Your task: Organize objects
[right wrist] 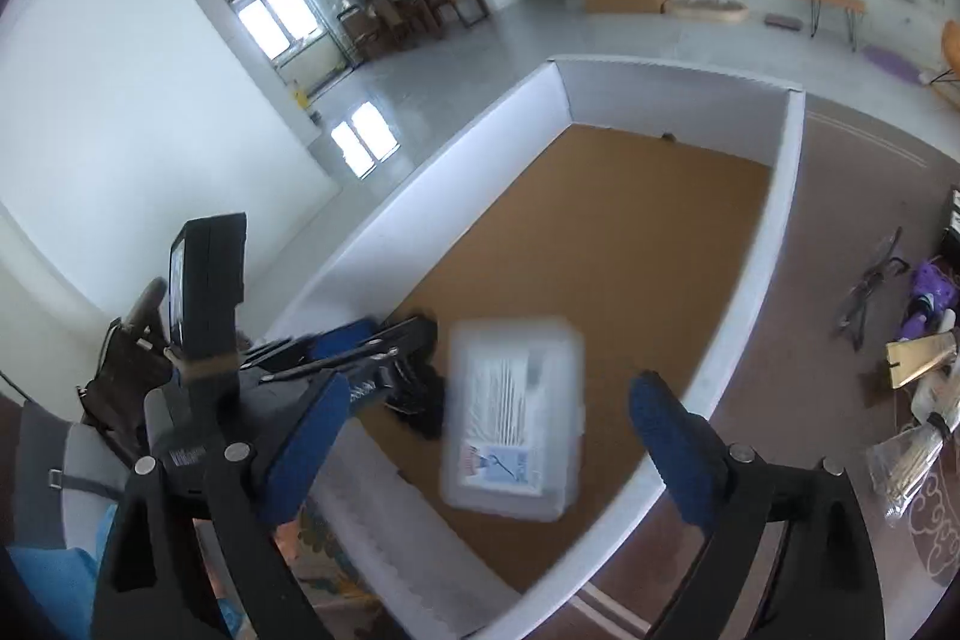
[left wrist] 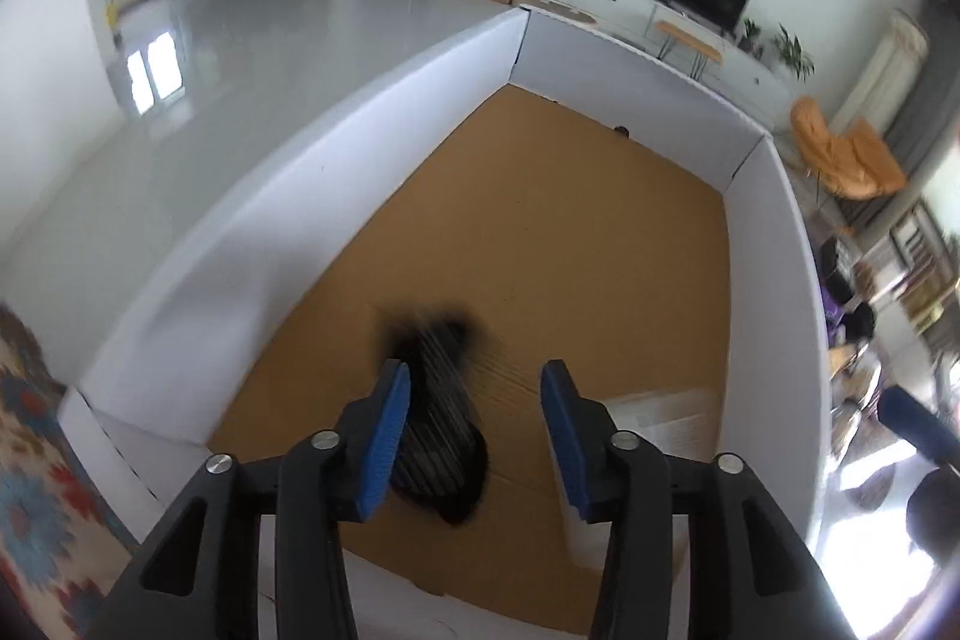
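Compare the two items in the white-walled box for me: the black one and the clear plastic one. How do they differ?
The black striped item is dark, opaque and rounded; the clear plastic case is see-through, rectangular and carries a printed label. The black item sits below the left gripper, the case below the right gripper. Both look motion-blurred inside the box, and neither is pressed by any pads.

Blurred clear plastic box (right wrist: pixel 510 412) w/ printed label and black striped item (left wrist: pixel 441 418) inside white-walled bin (right wrist: pixel 786 196).
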A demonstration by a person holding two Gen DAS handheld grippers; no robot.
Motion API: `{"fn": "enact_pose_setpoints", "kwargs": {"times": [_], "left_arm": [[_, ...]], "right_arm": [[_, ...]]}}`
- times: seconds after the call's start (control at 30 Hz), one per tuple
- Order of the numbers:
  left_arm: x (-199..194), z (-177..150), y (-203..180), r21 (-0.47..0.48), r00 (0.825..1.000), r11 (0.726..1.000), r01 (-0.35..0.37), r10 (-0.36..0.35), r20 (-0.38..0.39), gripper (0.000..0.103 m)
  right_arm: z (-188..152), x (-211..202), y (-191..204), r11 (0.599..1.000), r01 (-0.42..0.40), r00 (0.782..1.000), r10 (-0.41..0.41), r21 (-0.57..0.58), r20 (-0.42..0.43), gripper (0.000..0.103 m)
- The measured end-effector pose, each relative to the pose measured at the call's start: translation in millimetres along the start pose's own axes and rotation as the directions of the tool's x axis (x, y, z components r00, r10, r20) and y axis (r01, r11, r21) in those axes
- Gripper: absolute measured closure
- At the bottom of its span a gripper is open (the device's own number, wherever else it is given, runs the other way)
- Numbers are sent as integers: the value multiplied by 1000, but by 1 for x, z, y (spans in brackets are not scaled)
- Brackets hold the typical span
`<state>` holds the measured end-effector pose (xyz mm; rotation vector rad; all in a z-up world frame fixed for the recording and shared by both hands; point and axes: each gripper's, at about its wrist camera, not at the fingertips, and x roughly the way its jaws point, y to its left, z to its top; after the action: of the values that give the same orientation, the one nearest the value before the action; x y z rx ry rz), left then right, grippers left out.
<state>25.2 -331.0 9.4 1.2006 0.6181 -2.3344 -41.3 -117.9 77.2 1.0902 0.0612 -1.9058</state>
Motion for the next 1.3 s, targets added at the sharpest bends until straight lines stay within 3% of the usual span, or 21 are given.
{"fn": "enact_pose_setpoints", "kwargs": {"times": [0.07, 0.13, 0.2, 0.23, 0.27, 0.33, 0.37, 0.4, 0.47, 0.5, 0.53, 0.6, 0.63, 0.67, 0.73, 0.83, 1.0, 1.13, 1.3], "left_arm": [[-6, -2, -13, 5, 999, 1000, 11, -11, 32, 47], [-15, -6, -33, 47, 997, 998, 30, -33, 66, 45], [-30, -14, -64, 125, 990, 988, 94, -106, 91, 44], [-40, -21, -86, 186, 982, 971, 151, -169, 86, 42], [-47, -28, -106, 238, 971, 950, 203, -226, 74, 39], [-67, -51, -154, 356, 937, 880, 315, -349, 32, 17], [-74, -65, -174, 401, 922, 847, 351, -386, 9, 12], [-80, -83, -200, 458, 902, 797, 395, -431, -28, 8], [-76, -107, -233, 521, 883, 737, 431, -463, -76, 7], [-71, -122, -248, 548, 883, 716, 432, -459, -97, 7], [-58, -139, -267, 577, 889, 699, 422, -443, -114, 7], [-39, -158, -282, 604, 906, 697, 387, -410, -108, 7], [-26, -166, -290, 614, 920, 705, 354, -380, -94, 7], [-8, -173, -298, 622, 936, 716, 317, -340, -85, 7], [11, -180, -304, 626, 947, 722, 295, -309, -90, 7], [32, -174, -307, 622, 950, 731, 282, -302, -77, 7], [59, -164, -302, 603, 963, 755, 257, -256, -90, 7], [57, -169, -299, 606, 958, 748, 269, -274, -86, 7], [70, -168, -302, 626, 959, 732, 268, -265, -101, 7]], "right_arm": [[-8, -11, -10, 999, 52, 997, -51, -5, 59, 8], [-20, -30, -29, 991, 136, 981, -136, 10, 141, 7], [-37, -50, -54, 968, 249, 946, -250, 33, 208, 0], [-52, -58, -71, 941, 334, 912, -336, 48, 234, 0], [-65, -65, -84, 916, 396, 886, -399, 63, 236, 0], [-101, -69, -121, 832, 545, 813, -554, 102, 180, 0], [-120, -71, -139, 792, 599, 779, -610, 119, 142, 0], [-145, -75, -160, 739, 658, 734, -672, 144, 94, 0], [-177, -91, -186, 680, 708, 686, -727, 193, 45, 0], [-192, -100, -202, 643, 725, 662, -750, 245, 9, 0], [-202, -118, -209, 624, 722, 657, -754, 298, -13, 0], [-205, -140, -227, 607, 674, 676, -737, 420, -20, 0], [-205, -144, -234, 595, 676, 666, -746, 434, -14, 0], [-203, -145, -239, 571, 707, 634, -773, 418, -18, 0], [-202, -142, -247, 534, 756, 594, -803, 379, -51, 0], [-218, -148, -274, 529, 745, 604, -793, 407, -74, 0], [-220, -138, -285, 527, 749, 616, -777, 400, -130, 0], [-222, -137, -282, 528, 757, 611, -781, 385, -130, 0], [-226, -141, -293, 550, 712, 655, -744, 437, -130, 0]]}}
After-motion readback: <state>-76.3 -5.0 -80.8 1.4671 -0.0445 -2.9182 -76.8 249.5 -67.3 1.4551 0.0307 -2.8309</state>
